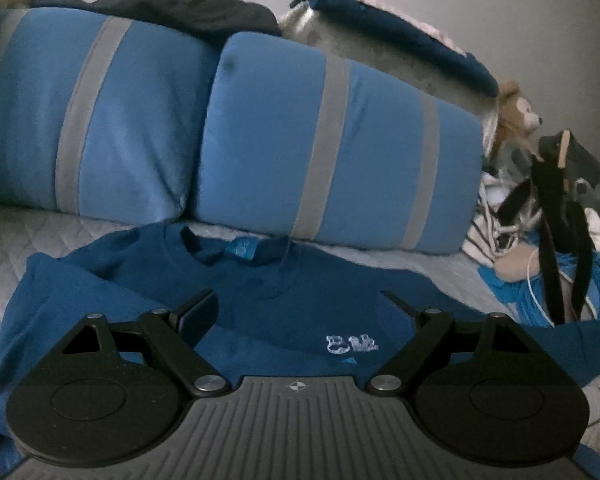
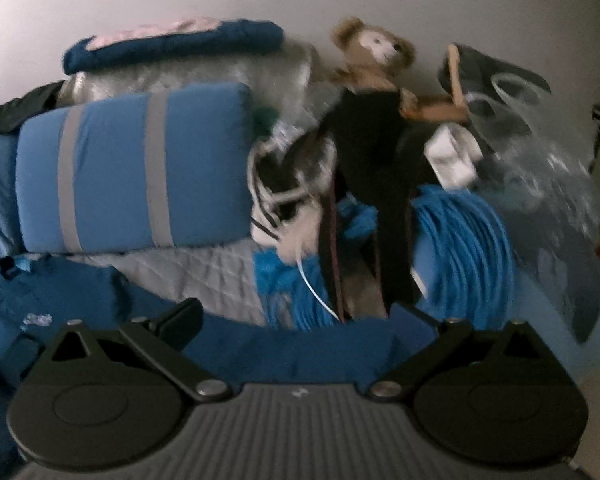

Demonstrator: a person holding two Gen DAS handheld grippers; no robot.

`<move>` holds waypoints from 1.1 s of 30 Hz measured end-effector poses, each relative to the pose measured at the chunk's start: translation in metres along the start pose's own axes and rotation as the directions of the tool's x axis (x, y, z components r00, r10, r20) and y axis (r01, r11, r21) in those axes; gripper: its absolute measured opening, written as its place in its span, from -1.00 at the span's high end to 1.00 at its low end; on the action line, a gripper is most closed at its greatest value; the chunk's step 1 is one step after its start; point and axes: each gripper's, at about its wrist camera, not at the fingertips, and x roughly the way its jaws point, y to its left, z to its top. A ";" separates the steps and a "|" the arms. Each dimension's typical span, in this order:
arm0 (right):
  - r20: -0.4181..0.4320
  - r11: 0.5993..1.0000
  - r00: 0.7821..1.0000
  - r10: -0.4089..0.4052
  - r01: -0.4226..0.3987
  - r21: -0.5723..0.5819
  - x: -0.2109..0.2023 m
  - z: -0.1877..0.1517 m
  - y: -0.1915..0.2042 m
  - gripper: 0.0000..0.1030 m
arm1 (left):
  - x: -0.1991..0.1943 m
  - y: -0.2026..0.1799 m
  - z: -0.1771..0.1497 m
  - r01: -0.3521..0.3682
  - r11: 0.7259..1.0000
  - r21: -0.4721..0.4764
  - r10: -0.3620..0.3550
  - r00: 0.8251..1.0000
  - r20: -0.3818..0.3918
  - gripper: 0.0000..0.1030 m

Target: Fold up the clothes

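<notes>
Quilted grey bedspread (image 1: 16,256) with striped blue pillows (image 1: 332,148) against a pale wall. A blue sweatshirt (image 1: 284,292) lies spread on it. Left gripper (image 1: 300,304) and right gripper (image 2: 296,320) hover above the fabric, fingers spread wide, grasping nothing.

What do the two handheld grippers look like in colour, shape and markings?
The left gripper and right gripper look alike: a grey ribbed base with a small compass-like mark, two round black discs, black linkage arms with silver pivot pins, and black flat-padded jaws. No cables, hands or sleeves are visible.
</notes>
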 end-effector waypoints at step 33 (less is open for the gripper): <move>-0.190 0.951 0.948 -0.256 0.283 0.128 0.069 -0.063 -0.032 0.81 | 0.002 0.016 0.002 -0.073 0.995 -0.068 0.073 0.997 -0.007 -0.67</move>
